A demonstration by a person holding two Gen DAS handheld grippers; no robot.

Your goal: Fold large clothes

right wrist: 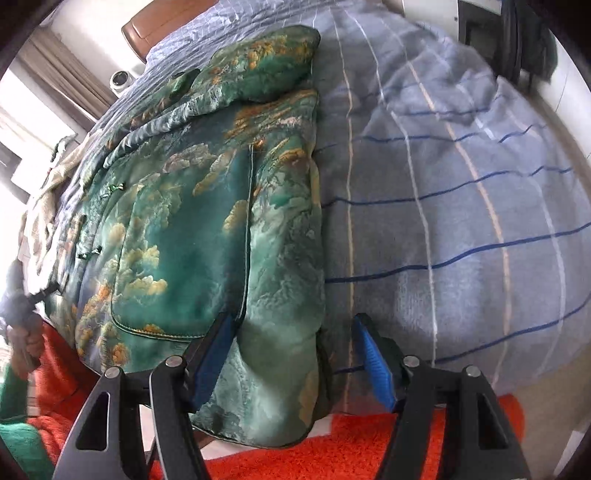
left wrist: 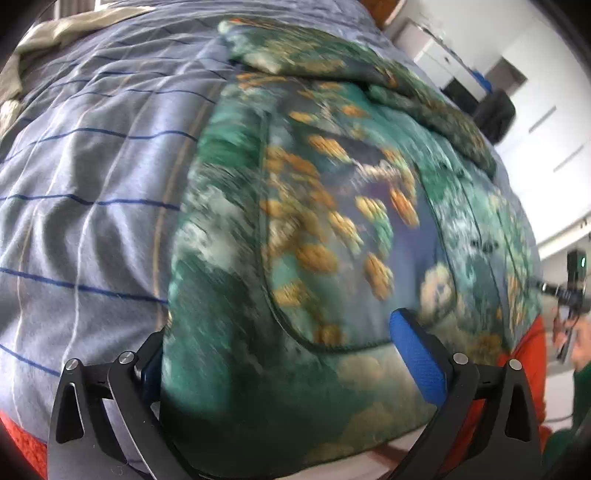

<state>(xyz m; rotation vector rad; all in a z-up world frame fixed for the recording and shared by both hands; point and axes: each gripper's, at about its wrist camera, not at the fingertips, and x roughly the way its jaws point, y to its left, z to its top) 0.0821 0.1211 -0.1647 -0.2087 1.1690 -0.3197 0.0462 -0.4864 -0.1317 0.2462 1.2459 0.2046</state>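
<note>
A padded green jacket (left wrist: 314, 221) with gold and white cloud patterns lies flat on the bed, sleeves folded across its top. It also shows in the right wrist view (right wrist: 207, 206). My left gripper (left wrist: 280, 354) is open, its blue pads astride the jacket's near left hem corner. My right gripper (right wrist: 295, 354) is open, its pads astride the jacket's near right hem corner, which hangs over the bed edge. Neither gripper is closed on the fabric.
The bed has a blue-grey checked cover (left wrist: 85, 184), also seen to the right of the jacket (right wrist: 461, 221). An orange blanket (right wrist: 351, 443) runs along the near bed edge. A wooden headboard (right wrist: 155, 26) is at the far end. White cabinets (left wrist: 535, 110) stand beyond.
</note>
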